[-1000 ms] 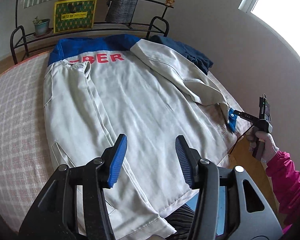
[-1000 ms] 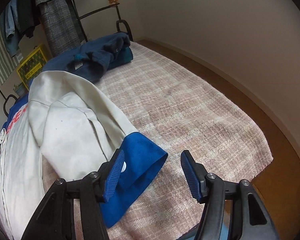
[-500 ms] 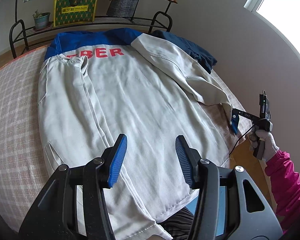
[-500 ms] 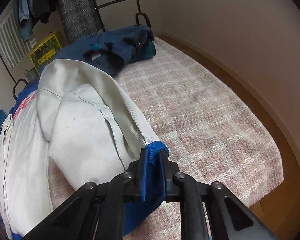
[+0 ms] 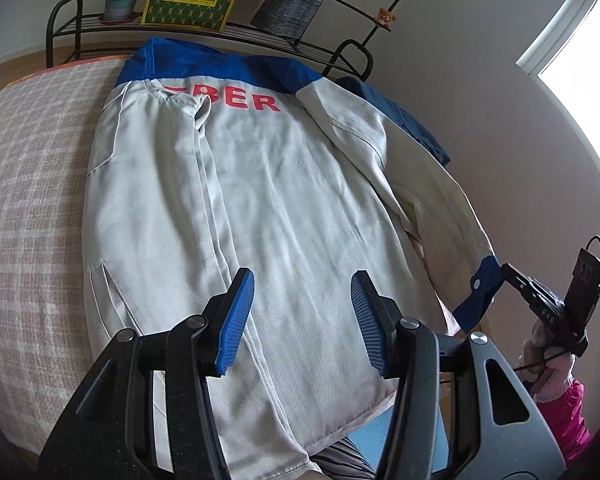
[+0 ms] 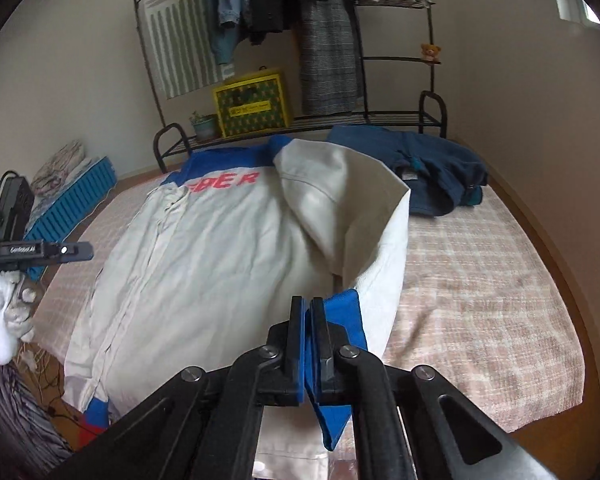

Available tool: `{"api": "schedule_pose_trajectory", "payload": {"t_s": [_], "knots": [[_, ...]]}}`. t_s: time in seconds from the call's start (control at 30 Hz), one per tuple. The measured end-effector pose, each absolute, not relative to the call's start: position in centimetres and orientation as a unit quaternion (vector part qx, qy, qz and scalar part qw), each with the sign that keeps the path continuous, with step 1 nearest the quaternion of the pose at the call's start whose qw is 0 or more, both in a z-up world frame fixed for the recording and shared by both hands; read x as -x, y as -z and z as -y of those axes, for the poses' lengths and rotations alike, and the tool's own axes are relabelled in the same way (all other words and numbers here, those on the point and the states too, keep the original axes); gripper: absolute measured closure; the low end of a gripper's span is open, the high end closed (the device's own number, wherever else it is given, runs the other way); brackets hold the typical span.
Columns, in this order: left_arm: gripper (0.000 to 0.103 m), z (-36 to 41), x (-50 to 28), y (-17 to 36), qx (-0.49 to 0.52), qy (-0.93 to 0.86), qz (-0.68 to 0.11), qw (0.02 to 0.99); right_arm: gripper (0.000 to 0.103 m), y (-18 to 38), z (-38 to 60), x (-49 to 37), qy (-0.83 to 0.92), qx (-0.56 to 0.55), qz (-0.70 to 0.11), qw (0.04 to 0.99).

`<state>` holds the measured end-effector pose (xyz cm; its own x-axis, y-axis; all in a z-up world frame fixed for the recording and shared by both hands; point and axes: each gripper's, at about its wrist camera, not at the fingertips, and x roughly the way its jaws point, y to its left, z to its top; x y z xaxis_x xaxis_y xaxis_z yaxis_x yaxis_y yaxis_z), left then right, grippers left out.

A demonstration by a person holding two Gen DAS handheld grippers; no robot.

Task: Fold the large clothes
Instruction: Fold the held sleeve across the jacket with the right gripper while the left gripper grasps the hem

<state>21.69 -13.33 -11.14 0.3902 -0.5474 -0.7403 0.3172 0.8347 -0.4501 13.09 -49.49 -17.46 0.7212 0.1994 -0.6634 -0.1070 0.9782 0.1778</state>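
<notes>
On the bed (image 6: 480, 280), the white jacket (image 5: 260, 208) lay back-up, its right sleeve (image 6: 360, 220) now lifted clear of the cover. A second earlier the right gripper (image 6: 307, 320) had stood open around the blue cuff (image 6: 346, 320); now its jaws were clamped on it, raising the sleeve, probably to fold it inward. The left gripper (image 5: 302, 320) hovered over the hem, jaws apart, holding nothing.

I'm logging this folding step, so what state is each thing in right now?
White jacket: spread back-up on the bed, one sleeve lifted.
Blue cuff: raised off the bed, clamped in the right tongs.
Right tongs: shut on the cuff.
Left tongs: open, holding nothing, above the jacket's hem.
Navy garment: crumpled, beside the jacket.
</notes>
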Motion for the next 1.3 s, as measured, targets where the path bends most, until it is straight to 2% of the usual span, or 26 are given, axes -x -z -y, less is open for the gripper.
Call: {"api": "schedule_pose_trajectory", "payload": {"t_s": [0.13,0.33,0.53,0.63,0.87,0.93,0.97,1.0,1.03,1.07,1.3], "knots": [[0.051,12.8,-22.2,11.9,0.146,0.255,-0.495,0.818,0.103,18.6,42.6,-11.6,-0.180,-0.023,-0.392,0.902],[0.051,13.7,-22.4,13.1,0.144,0.260,-0.508,0.809,0.103,23.7,34.9,-9.4,-0.293,0.047,-0.451,0.842],[0.051,15.8,-22.4,15.6,0.133,0.268,-0.540,0.787,0.103,25.2,34.7,-8.4,-0.333,0.022,-0.470,0.818],[0.043,17.1,-22.5,17.4,0.143,0.274,-0.564,0.766,0.103,24.1,34.5,-7.8,-0.356,0.028,-0.457,0.814],[0.043,19.4,-22.7,20.9,0.188,0.288,-0.602,0.720,0.103,23.8,37.1,-8.1,-0.367,-0.005,-0.463,0.807],[0.043,20.1,-22.8,21.5,0.196,0.295,-0.606,0.712,0.098,23.5,37.7,-7.9,-0.372,-0.018,-0.461,0.806],[0.047,20.5,-22.9,21.6,0.189,0.296,-0.605,0.715,0.091,23.3,38.1,-7.9,-0.368,-0.024,-0.459,0.808],[0.051,20.9,-22.7,21.5,0.178,0.295,-0.602,0.721,0.075,23.0,38.7,-7.9,-0.371,-0.038,-0.457,0.807],[0.061,21.2,-22.6,21.5,0.171,0.297,-0.600,0.722,0.067,22.6,39.4,-7.9,-0.373,-0.054,-0.452,0.808],[0.063,21.6,-22.6,21.5,0.168,0.304,-0.603,0.718,0.061,22.3,40.2,-8.1,-0.371,-0.070,-0.446,0.812],[0.064,22.8,-20.0,21.8,0.155,0.322,-0.614,0.704,0.058,21.5,48.2,-14.1,-0.282,-0.170,-0.424,0.844]]}}
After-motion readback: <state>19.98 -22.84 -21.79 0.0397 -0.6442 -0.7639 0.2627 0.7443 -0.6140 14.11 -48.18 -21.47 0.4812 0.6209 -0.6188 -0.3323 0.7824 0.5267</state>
